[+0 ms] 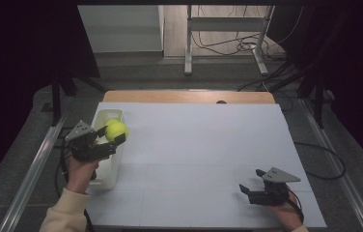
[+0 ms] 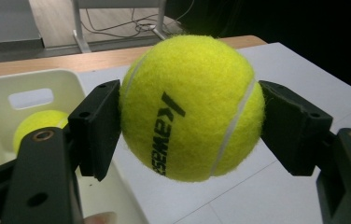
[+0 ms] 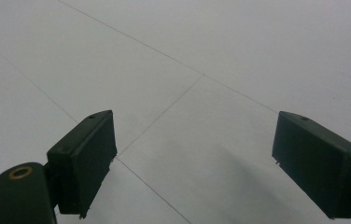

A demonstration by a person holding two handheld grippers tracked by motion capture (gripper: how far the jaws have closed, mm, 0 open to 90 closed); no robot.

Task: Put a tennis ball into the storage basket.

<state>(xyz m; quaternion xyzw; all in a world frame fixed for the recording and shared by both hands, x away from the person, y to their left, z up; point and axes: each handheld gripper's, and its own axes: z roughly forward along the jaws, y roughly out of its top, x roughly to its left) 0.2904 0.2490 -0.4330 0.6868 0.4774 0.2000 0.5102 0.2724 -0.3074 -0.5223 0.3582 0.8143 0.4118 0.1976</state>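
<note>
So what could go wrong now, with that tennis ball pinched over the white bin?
The left gripper holds the tennis ball by its round sides alone, so it might slip out. It hangs near the white bin's rim, so if let go here it may bounce onto the table. A second ball inside could deflect it.

My left gripper (image 1: 109,137) holds a ball (image 1: 116,130) above the bin (image 1: 103,118) at the table's (image 1: 208,145) left edge. Second ball (image 2: 38,125) in the bin. My right gripper (image 1: 251,181) sits near right.
</note>
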